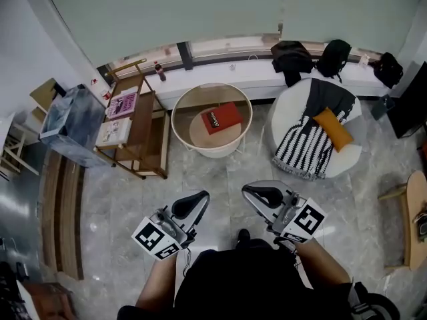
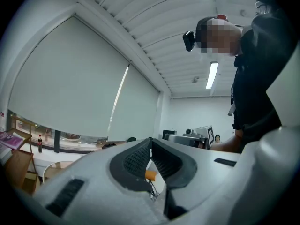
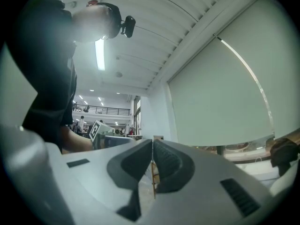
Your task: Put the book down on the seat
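A red book lies on the round wire-framed table ahead of me. To its right stands a round white seat with a striped throw and an orange cushion on it. My left gripper is held low near my body, shut and empty. My right gripper is beside it, also shut with nothing in it. In both gripper views the jaws meet at the tips, left gripper, right gripper, and point up toward blinds and ceiling.
A wooden rack with magazines stands left of the table. A blue-grey box sits further left. Black bags rest on the window ledge. A wooden stool is at the right edge. Marble floor lies between me and the table.
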